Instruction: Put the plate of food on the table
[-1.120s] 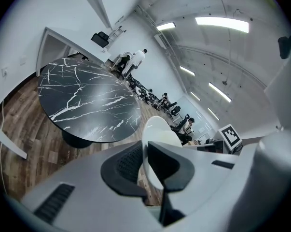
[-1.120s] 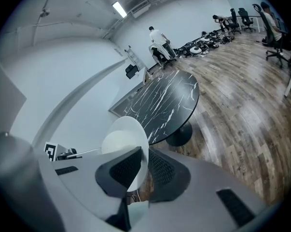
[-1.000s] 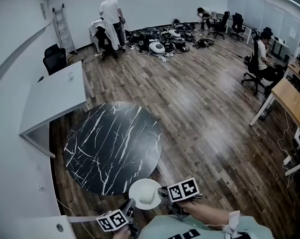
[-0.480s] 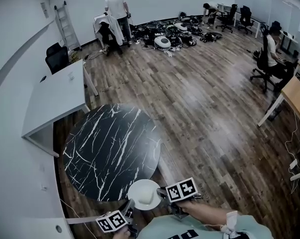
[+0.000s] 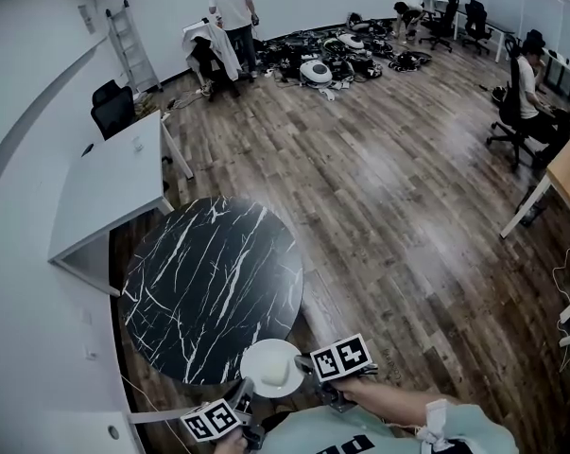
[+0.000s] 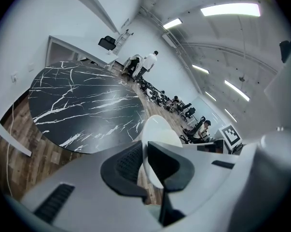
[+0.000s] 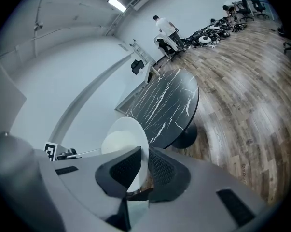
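Dark marble table (image 5: 209, 282) fills the head view, with the white plate of food (image 5: 255, 358) held at its near edge. Left gripper view: my left gripper (image 6: 144, 151) pinches the plate's rim. Right gripper view: my right gripper (image 7: 145, 161) clamps the opposite rim.

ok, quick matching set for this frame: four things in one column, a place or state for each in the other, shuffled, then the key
Things
1. plate
2. round table
3. ladder
4. white desk

Place or state
A. against the far wall
B. black top with white veins
C. rim clamped by left gripper and right gripper
D. along the left wall, beyond the round table

Pairs: 1-C, 2-B, 3-A, 4-D
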`<state>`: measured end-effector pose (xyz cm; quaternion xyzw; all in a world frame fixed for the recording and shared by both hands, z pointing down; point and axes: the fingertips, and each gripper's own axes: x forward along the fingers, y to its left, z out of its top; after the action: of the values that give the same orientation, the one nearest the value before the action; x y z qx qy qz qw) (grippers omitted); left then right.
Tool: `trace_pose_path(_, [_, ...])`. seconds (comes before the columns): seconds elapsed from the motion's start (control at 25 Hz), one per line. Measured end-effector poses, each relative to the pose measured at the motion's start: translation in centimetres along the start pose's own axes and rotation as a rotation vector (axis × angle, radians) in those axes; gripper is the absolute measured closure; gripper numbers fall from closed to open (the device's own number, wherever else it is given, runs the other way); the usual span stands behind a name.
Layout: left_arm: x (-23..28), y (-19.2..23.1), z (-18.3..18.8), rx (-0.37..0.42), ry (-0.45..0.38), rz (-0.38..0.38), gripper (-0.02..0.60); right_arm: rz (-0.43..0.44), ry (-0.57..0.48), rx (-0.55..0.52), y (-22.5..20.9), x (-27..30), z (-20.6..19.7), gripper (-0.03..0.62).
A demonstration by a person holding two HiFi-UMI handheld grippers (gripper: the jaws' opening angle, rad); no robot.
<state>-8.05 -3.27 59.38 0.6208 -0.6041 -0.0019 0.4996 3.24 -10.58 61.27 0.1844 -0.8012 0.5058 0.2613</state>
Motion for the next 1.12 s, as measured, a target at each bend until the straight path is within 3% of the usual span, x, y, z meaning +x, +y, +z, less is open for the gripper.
trace_pose_path(0.56, [2.9, 0.7, 3.5, 0.039, 0.043, -0.033, 0.543, -0.037, -0.040, 0.043, -0.9, 1.3, 3.2, 0.545])
trace_pose_path(1.12, [4.1, 7.2, 9.1, -0.010, 0.060, -0.077, 0.543, -0.114, -0.011, 0.026, 1.6, 8.3, 7.3, 0.545])
